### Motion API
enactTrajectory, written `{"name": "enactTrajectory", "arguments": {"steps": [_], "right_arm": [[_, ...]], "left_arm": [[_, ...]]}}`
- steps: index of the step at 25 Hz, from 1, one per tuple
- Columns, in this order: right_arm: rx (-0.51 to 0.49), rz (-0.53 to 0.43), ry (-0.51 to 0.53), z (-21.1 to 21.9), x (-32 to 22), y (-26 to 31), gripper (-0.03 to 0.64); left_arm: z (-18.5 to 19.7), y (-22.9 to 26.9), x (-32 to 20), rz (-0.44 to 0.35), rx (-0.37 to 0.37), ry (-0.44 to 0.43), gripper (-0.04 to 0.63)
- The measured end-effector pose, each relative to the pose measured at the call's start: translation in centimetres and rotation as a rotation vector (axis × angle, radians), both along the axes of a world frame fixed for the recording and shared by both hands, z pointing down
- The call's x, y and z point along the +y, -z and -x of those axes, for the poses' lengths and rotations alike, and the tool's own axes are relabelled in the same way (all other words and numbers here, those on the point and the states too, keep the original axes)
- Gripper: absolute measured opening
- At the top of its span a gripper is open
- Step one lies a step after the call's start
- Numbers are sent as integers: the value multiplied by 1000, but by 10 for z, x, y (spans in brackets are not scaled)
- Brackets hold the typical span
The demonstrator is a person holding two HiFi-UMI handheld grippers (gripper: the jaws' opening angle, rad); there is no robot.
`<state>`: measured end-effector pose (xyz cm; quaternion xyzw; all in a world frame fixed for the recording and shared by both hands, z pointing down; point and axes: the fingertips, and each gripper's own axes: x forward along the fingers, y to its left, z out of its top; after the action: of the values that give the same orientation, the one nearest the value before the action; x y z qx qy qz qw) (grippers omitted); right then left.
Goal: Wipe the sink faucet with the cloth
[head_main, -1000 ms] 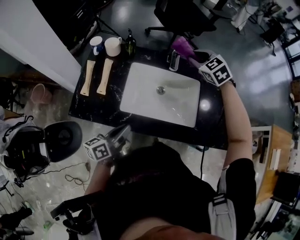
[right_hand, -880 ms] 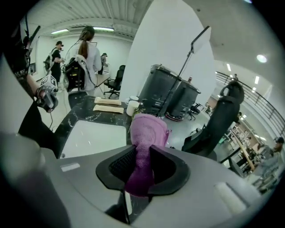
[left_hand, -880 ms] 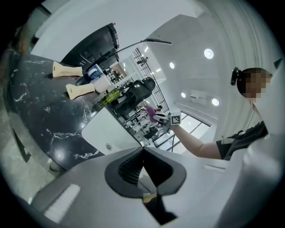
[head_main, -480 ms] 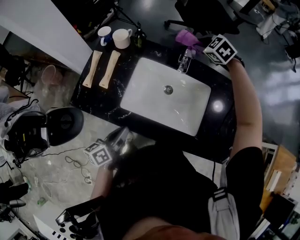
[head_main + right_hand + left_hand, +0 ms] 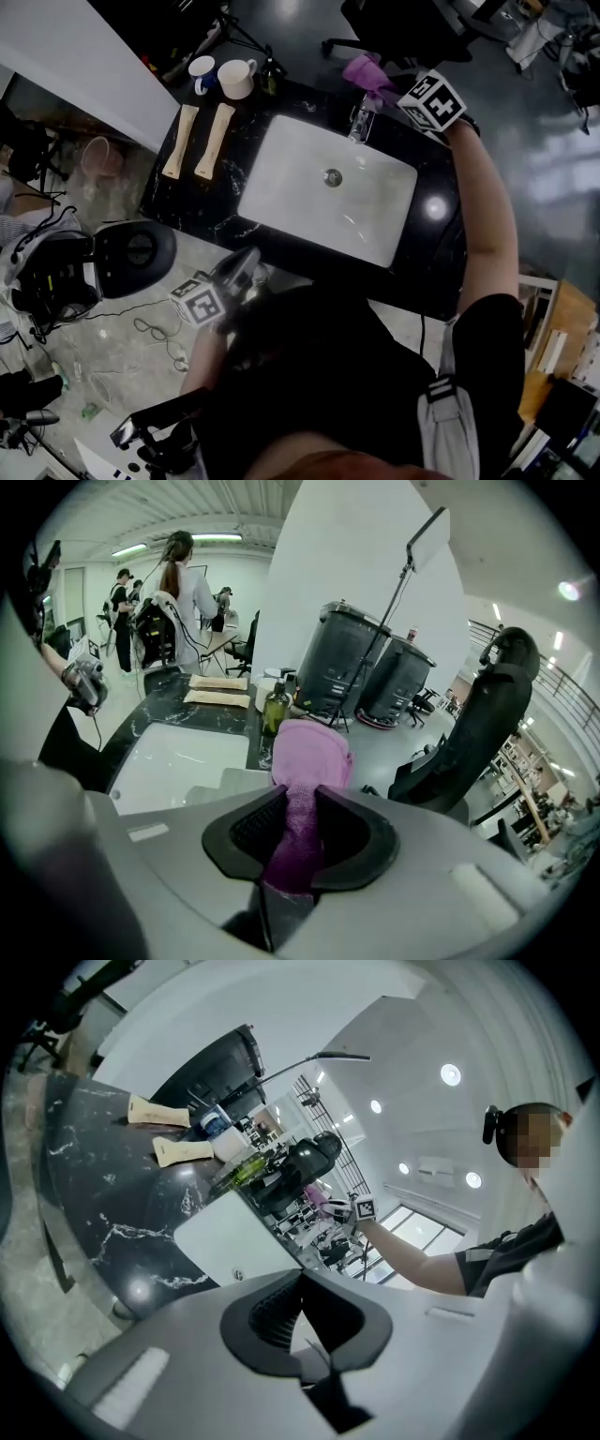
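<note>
The chrome faucet (image 5: 361,120) stands at the back rim of the white sink (image 5: 281,192) in a black marble counter. My right gripper (image 5: 382,86) is shut on a purple cloth (image 5: 364,69) and holds it just behind and above the faucet. In the right gripper view the cloth (image 5: 307,761) bulges out from between the jaws of that gripper (image 5: 302,822), over the grey faucet (image 5: 217,785). My left gripper (image 5: 246,264) hangs shut and empty off the counter's front edge, and in its own view its jaws (image 5: 300,1321) point across the sink (image 5: 234,1237).
Two flat wooden pieces (image 5: 178,141) (image 5: 214,139) lie on the counter left of the sink. Behind them stand two mugs (image 5: 202,69) (image 5: 234,79) and a dark bottle (image 5: 270,73). An office chair (image 5: 403,28) is behind the counter. A black round seat (image 5: 136,253) is at the front left.
My right gripper has carried the purple cloth from beside the faucet's top to the counter's back edge behind it. The left gripper has stayed near the front edge.
</note>
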<state>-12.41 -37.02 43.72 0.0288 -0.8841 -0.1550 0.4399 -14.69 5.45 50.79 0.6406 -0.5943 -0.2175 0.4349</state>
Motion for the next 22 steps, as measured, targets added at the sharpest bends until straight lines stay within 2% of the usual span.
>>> {"name": "enactTrajectory", "arguments": {"steps": [6, 10, 14, 22], "right_arm": [[-73, 31, 78, -44, 90, -4, 101], [-46, 22, 130, -60, 133, -28, 103], [3, -2, 111, -43, 115, -51, 103], [-34, 3, -96, -21, 24, -75, 101]], "left_arm": [[0, 4, -8, -19, -8, -75, 0], [-5, 8, -16, -29, -9, -116, 0], [-7, 11, -21, -24, -27, -130, 0], [5, 3, -4, 18, -44, -31, 0]]}}
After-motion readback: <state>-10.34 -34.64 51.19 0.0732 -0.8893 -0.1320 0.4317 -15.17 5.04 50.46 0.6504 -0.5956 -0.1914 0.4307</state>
